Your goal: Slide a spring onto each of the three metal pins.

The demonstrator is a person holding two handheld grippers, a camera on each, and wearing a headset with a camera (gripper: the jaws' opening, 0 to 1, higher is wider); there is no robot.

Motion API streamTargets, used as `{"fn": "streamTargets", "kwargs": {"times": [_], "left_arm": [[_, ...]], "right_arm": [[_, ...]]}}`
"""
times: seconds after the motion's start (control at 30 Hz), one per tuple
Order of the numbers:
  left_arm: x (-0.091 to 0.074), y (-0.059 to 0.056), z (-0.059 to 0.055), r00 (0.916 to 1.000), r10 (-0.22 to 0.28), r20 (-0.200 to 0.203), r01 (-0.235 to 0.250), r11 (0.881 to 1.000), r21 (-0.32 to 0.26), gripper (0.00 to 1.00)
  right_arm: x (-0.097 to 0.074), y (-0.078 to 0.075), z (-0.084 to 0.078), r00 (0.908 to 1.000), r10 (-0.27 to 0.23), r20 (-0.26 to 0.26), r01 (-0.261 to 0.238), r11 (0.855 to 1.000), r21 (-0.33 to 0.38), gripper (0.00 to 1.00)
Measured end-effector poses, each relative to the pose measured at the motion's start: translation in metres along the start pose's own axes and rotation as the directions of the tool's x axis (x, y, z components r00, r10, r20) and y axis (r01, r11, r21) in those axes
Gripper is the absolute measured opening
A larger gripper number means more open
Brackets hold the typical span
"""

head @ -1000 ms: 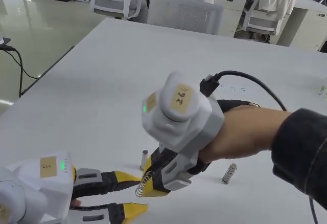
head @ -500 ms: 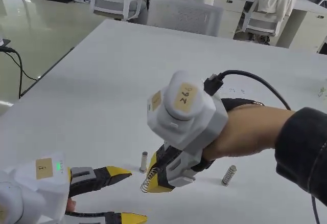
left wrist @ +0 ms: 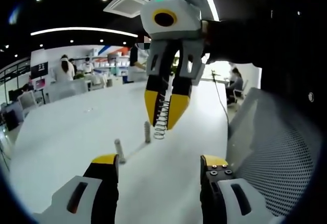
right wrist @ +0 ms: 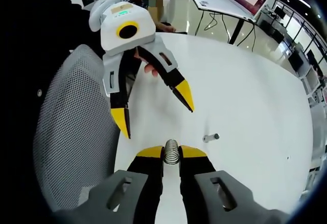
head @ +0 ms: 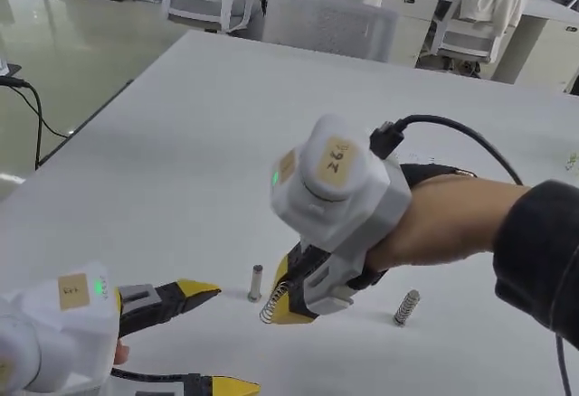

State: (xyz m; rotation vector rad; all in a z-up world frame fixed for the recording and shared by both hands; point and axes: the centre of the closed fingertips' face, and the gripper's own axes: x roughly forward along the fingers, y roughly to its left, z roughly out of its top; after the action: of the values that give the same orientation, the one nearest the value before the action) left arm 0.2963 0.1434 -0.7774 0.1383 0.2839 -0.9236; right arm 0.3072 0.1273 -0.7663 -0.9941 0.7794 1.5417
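White table [head: 163, 152] runs back toward grey chairs [head: 330, 21] and desks in an open office. Out over the table hangs the right claw [head: 276, 304], tips pointing down. A hand [head: 443, 229] holds it, and a black cable [head: 457, 134] loops off its rear. Its yellow tips are closed on a spring [head: 272, 298], pinched near the upper coils so that the rest hangs past the tips at a slant. The right gripper view looks straight down the coil, which sits snug between the two tips. Low and to that claw's left is the left claw [head: 224, 337], its jaws spread wide with nothing between them and its tips aimed at the right claw.

In the left gripper view a near pin [left wrist: 119, 151] stands upright on the table between the two claws, a little ahead of the left claw's tips. A far pin [left wrist: 147, 131] stands beyond it, right beside the spring's hanging end; whether coil and pin touch I cannot tell. A loose spring [head: 406, 306] lies on the table on the right claw's other side, below the wrist and well apart from the left claw.
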Motion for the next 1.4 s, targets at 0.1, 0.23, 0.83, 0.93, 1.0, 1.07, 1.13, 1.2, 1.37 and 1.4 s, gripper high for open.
{"fn": "streamTargets", "kwargs": {"times": [0.1, 0.23, 0.83, 0.93, 1.0, 1.07, 1.13, 1.2, 1.37, 1.4], "left_arm": [[0.000, 0.002, -0.001, 1.0000, 0.008, -0.004, -0.008, 1.000, -0.002, 0.63], [0.000, 0.004, -0.002, 0.9999, 0.015, -0.004, -0.015, 1.000, -0.004, 0.65], [-0.003, 0.011, -0.007, 0.9994, 0.034, -0.007, -0.034, 0.999, -0.009, 0.67], [-0.003, 0.010, -0.007, 0.9994, 0.033, -0.009, -0.033, 0.999, -0.008, 0.67], [-0.003, 0.010, -0.006, 0.9995, 0.032, -0.007, -0.032, 0.999, -0.008, 0.67], [-0.004, 0.011, -0.006, 0.9993, 0.036, -0.008, -0.036, 0.999, -0.008, 0.67], [-0.004, 0.012, -0.007, 0.9992, 0.038, -0.008, -0.038, 0.999, -0.008, 0.67], [-0.005, 0.012, -0.007, 0.9991, 0.041, -0.009, -0.041, 0.999, -0.009, 0.67], [-0.006, 0.014, -0.009, 0.9990, 0.043, -0.013, -0.043, 0.999, -0.009, 0.66], [-0.006, 0.014, -0.010, 0.9990, 0.043, -0.014, -0.043, 0.999, -0.008, 0.66]], "right_arm": [[-0.002, -0.004, -0.001, 1.0000, -0.008, -0.001, 0.008, 1.000, 0.003, 0.09], [-0.003, -0.009, -0.002, 0.9998, -0.018, -0.005, 0.018, 1.000, 0.006, 0.09], [-0.002, -0.043, -0.004, 0.9969, -0.067, -0.042, 0.067, 0.998, 0.000, 0.09], [0.000, -0.050, -0.001, 0.9967, -0.070, -0.041, 0.070, 0.998, 0.002, 0.09], [0.002, -0.056, -0.001, 0.9956, -0.078, -0.052, 0.078, 0.997, -0.001, 0.09], [0.005, -0.063, -0.003, 0.9923, -0.098, -0.075, 0.097, 0.995, -0.020, 0.09], [0.007, -0.065, -0.002, 0.9915, -0.103, -0.080, 0.101, 0.995, -0.024, 0.09], [0.010, -0.067, -0.001, 0.9921, -0.096, -0.081, 0.095, 0.995, -0.022, 0.09], [0.019, -0.072, 0.001, 0.9921, -0.092, -0.085, 0.089, 0.996, -0.029, 0.09], [0.021, -0.073, 0.000, 0.9920, -0.089, -0.089, 0.087, 0.996, -0.032, 0.09]]}}
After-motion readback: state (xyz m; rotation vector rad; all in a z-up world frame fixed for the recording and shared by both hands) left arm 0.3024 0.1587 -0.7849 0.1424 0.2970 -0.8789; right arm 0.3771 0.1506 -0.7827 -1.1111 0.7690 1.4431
